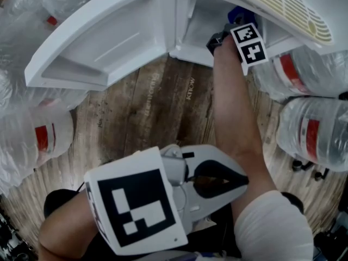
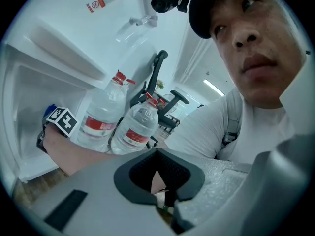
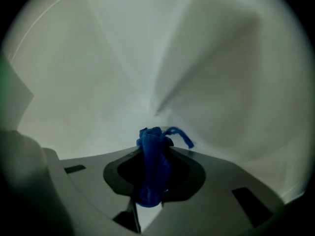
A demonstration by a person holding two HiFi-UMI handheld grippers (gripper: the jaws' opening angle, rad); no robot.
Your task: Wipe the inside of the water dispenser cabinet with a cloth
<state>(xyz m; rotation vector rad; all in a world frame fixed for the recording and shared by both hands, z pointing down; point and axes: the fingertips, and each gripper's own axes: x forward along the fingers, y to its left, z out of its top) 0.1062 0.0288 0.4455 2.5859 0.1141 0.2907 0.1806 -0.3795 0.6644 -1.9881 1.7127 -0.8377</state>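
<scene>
Both jaw sets closed: R gripper pinches blue cloth at cabinet inner corner; L gripper empty.

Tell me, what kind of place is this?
Probably an office or workroom: big water jugs stand on a wood floor beside a white water dispenser, and strip lights run along the ceiling.

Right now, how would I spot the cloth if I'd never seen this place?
Find the white water dispenser cabinet, door open, above the wooden floor. The right gripper reaches inside it with the cloth bunched between its jaws. It is the only bright blue thing among white walls and clear bottles.
</scene>
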